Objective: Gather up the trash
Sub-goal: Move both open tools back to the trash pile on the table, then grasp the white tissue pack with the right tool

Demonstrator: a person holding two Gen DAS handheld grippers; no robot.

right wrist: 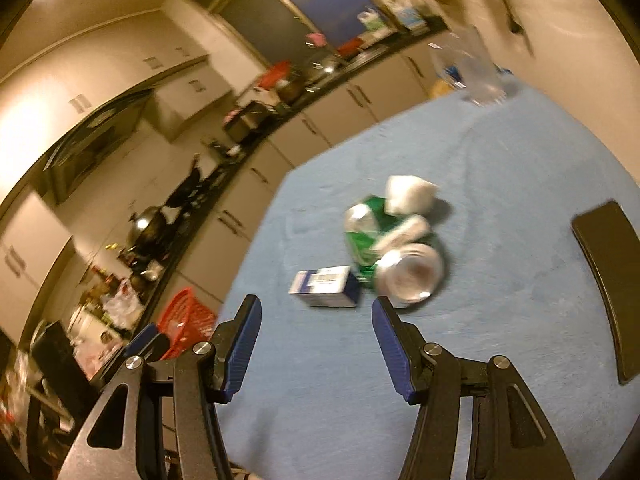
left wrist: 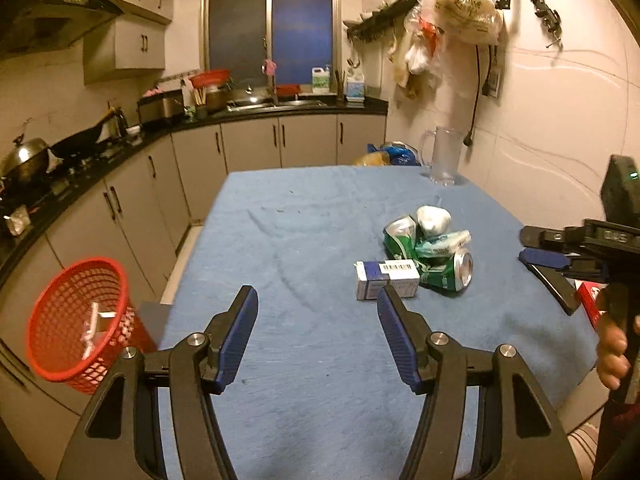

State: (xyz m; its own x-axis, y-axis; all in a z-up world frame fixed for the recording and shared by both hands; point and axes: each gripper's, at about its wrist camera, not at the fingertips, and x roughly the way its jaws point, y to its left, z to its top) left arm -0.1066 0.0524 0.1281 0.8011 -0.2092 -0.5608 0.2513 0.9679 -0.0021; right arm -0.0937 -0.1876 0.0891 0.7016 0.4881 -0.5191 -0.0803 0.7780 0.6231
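A small pile of trash lies on the blue-covered bench (left wrist: pixel 304 240): a white and blue box (left wrist: pixel 387 279) on its side with a barcode facing up, two crushed green cans (left wrist: pixel 444 268) touching it, and a white crumpled wad (left wrist: pixel 433 218) on top. A red mesh basket (left wrist: pixel 76 320) stands tilted on the floor beside the bench, with some white scraps inside.

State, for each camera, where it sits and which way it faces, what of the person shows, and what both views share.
Left wrist: on the left gripper, level over the table toward the window; shows the right gripper and hand.
Right wrist: on the right gripper, tilted, facing the trash; no hand shows.
Shared: box, cans, basket, mug.
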